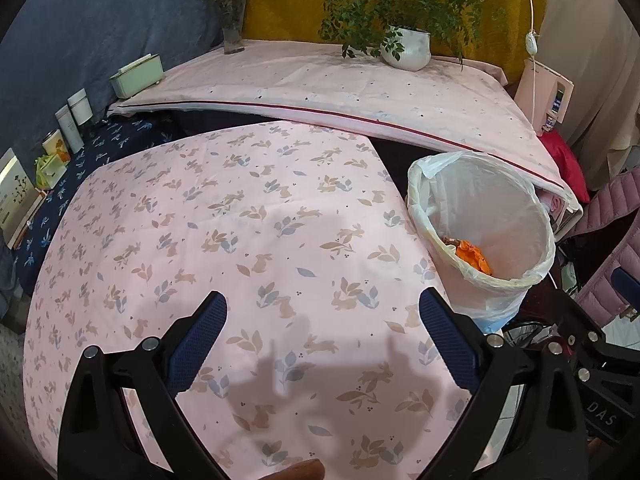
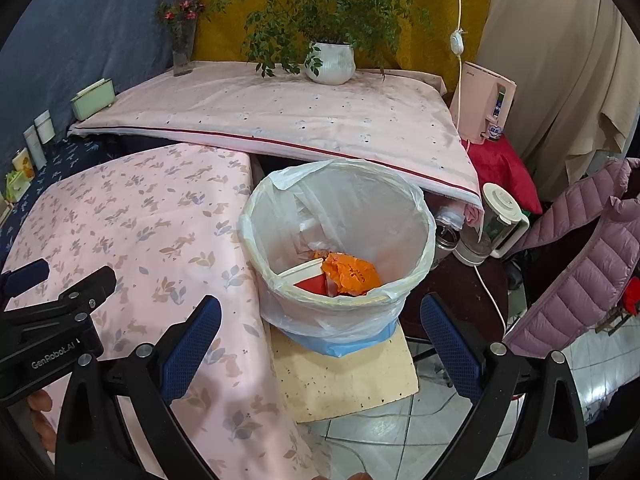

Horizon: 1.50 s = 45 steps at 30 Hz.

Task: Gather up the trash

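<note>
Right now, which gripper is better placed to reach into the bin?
Right. The right gripper is open with the bin directly ahead between its fingers. The left gripper, also open, faces the tablecloth, with the bin off to its right.

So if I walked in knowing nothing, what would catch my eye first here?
Probably the white bin lined with a clear plastic bag, standing on a cream board beside the table, with crumpled orange trash inside. Next, the pink tablecloth printed with rabbits and leaves spread across the table to the bin's left. Behind both, a leafy green plant in a white pot sits against a mustard-yellow wall.
</note>
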Motion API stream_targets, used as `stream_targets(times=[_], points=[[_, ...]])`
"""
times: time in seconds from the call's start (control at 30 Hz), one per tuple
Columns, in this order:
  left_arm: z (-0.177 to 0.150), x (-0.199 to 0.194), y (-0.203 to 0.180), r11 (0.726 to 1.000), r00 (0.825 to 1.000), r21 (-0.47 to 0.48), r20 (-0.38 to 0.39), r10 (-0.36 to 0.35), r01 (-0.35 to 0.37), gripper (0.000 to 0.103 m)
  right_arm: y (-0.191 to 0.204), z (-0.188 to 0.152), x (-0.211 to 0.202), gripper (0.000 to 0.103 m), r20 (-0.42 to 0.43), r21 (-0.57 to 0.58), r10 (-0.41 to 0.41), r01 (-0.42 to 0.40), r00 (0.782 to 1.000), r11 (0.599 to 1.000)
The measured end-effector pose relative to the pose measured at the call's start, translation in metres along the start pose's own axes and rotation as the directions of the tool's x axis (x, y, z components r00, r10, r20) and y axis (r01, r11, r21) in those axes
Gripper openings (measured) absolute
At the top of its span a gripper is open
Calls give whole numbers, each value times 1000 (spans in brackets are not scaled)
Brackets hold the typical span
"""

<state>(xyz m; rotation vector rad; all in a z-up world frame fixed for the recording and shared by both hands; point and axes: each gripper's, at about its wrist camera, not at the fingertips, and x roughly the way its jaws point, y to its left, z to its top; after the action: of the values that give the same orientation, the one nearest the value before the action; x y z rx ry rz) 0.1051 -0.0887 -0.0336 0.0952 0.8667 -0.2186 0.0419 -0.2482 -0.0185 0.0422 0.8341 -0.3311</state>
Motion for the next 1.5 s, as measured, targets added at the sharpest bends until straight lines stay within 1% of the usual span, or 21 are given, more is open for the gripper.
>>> stream_targets(times=[0.53, 0.9, 1.5], points=[[-3, 7, -11, 1000, 1000, 16, -14, -3, 3, 92, -5, -4, 8, 96, -17, 3, -12, 12, 1000, 1000], [-4, 9, -14, 1000, 1000, 1, -10, -2, 2, 92, -7, -6, 10, 96, -20, 3, -15, 15, 1000, 1000], [0, 13, -36, 999, 999, 7, -23, -36, 36, 92, -22, -12, 12, 96, -25, 18, -43, 44, 999, 999]])
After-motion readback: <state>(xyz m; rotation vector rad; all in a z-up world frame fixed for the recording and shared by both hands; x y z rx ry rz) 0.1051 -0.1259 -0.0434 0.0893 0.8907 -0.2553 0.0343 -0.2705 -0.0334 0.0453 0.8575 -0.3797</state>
